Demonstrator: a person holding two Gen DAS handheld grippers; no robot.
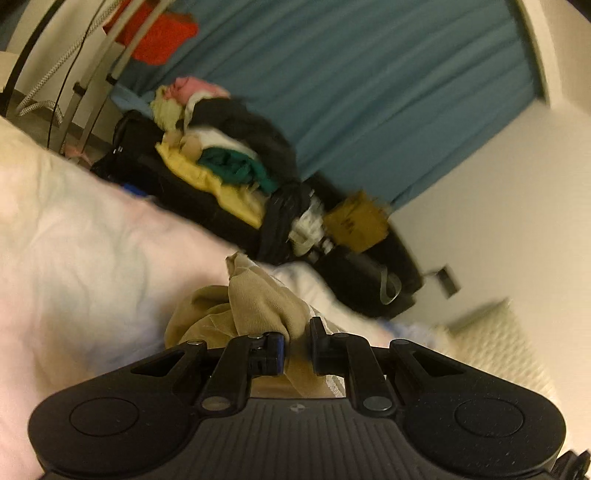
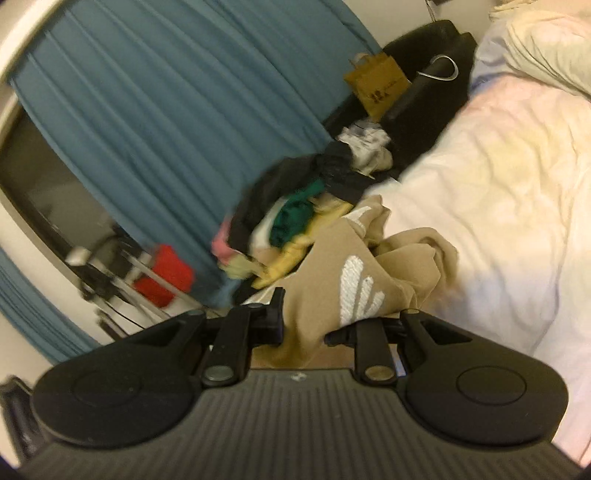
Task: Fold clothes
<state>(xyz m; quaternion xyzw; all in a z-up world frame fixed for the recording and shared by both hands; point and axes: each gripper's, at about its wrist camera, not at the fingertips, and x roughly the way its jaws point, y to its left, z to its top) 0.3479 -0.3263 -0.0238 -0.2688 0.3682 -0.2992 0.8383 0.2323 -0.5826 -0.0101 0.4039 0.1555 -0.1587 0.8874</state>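
Observation:
A tan garment (image 1: 255,299) with a white printed logo (image 2: 356,291) hangs bunched above the white bed (image 1: 92,236). My left gripper (image 1: 297,341) is shut on a fold of the tan cloth, which bulges out between its fingers. My right gripper (image 2: 306,319) is shut on another part of the same garment (image 2: 406,254), with the logo side draped over its right finger. Both views are tilted and blurred.
A heap of mixed clothes (image 1: 221,155) lies in an open black suitcase (image 1: 362,273) beside the bed, also in the right wrist view (image 2: 295,218). A brown paper bag (image 2: 376,83), a teal curtain (image 1: 369,92), a drying rack with a red cloth (image 1: 159,33) and a cream pillow (image 2: 546,48) are around.

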